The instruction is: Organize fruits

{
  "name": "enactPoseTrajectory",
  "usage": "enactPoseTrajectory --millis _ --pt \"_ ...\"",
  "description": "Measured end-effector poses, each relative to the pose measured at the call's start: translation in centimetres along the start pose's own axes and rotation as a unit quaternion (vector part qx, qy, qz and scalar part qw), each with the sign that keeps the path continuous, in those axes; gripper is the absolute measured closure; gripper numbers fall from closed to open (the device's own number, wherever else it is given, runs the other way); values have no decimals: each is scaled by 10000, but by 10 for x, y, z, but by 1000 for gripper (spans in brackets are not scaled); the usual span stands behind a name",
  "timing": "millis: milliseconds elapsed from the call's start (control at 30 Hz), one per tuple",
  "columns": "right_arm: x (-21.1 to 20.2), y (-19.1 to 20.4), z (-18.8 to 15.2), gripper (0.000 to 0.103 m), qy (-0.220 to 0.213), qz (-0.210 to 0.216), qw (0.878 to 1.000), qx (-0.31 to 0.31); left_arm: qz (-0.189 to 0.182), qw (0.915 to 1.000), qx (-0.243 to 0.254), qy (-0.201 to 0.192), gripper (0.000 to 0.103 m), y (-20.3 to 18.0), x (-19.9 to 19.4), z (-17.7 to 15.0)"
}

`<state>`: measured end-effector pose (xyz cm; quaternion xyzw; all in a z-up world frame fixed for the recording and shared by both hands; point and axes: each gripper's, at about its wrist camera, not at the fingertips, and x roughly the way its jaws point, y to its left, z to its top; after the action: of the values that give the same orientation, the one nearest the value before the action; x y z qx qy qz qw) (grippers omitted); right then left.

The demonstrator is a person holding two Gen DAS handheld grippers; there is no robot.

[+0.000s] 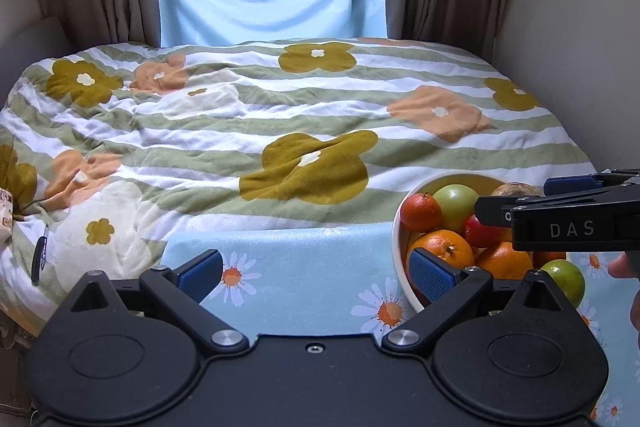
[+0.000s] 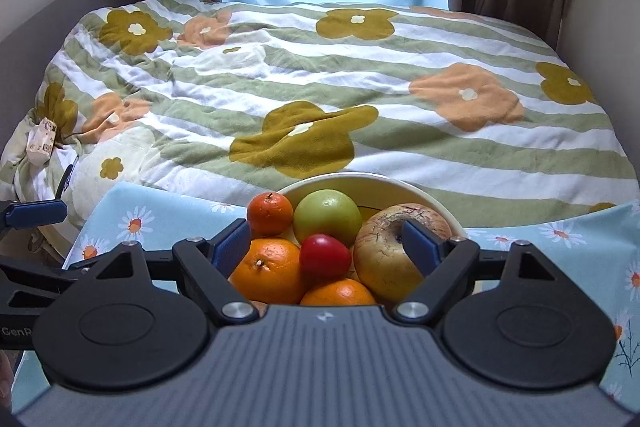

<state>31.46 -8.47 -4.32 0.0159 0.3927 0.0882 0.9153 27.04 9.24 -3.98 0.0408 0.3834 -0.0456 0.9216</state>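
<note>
A cream bowl (image 2: 404, 187) full of fruit stands on a light blue daisy cloth (image 2: 560, 247). In it lie a small mandarin (image 2: 269, 213), a green apple (image 2: 327, 217), a small red fruit (image 2: 323, 255), two oranges (image 2: 268, 271) and a large brownish apple (image 2: 384, 255). My right gripper (image 2: 326, 241) is open and empty, its fingers over the bowl on either side of the fruit. My left gripper (image 1: 316, 273) is open and empty over the cloth, left of the bowl (image 1: 400, 255). A green fruit (image 1: 566, 281) lies on the cloth beside the bowl.
The cloth (image 1: 288, 267) covers a low table at the foot of a bed with a flowered, striped duvet (image 1: 304, 107). A small patterned packet (image 2: 40, 143) and a dark pen-like thing (image 1: 39, 259) lie at the duvet's left edge. Curtains and walls close the back.
</note>
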Motion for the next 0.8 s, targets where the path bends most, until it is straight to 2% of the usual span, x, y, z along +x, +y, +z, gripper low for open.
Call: enactPoseTrajectory --millis 200,367,500,567,633,800 --pt "-41 -8 0 5 -279 -24 9996 8 40 9996 -39 -294 2 -14 -37 4" --pt "-93 -21 -8 5 -569 -23 9984 11 131 9980 -9 -616 2 -34 -76 1" --pt "-137 -33 -22 5 -753 -113 9971 -92 125 9962 -77 -860 2 -51 -114 -7" --pt "-159 -39 -32 0 -827 -166 9964 -79 129 9953 -99 -951 2 -59 -132 -14" --pt "-182 -46 -44 0 -924 -211 9955 -57 166 9945 -83 -1030 2 -68 -150 -22" --pt "-225 -57 -76 0 -953 -383 9946 -128 216 9931 -99 -1144 2 -85 -185 -47"
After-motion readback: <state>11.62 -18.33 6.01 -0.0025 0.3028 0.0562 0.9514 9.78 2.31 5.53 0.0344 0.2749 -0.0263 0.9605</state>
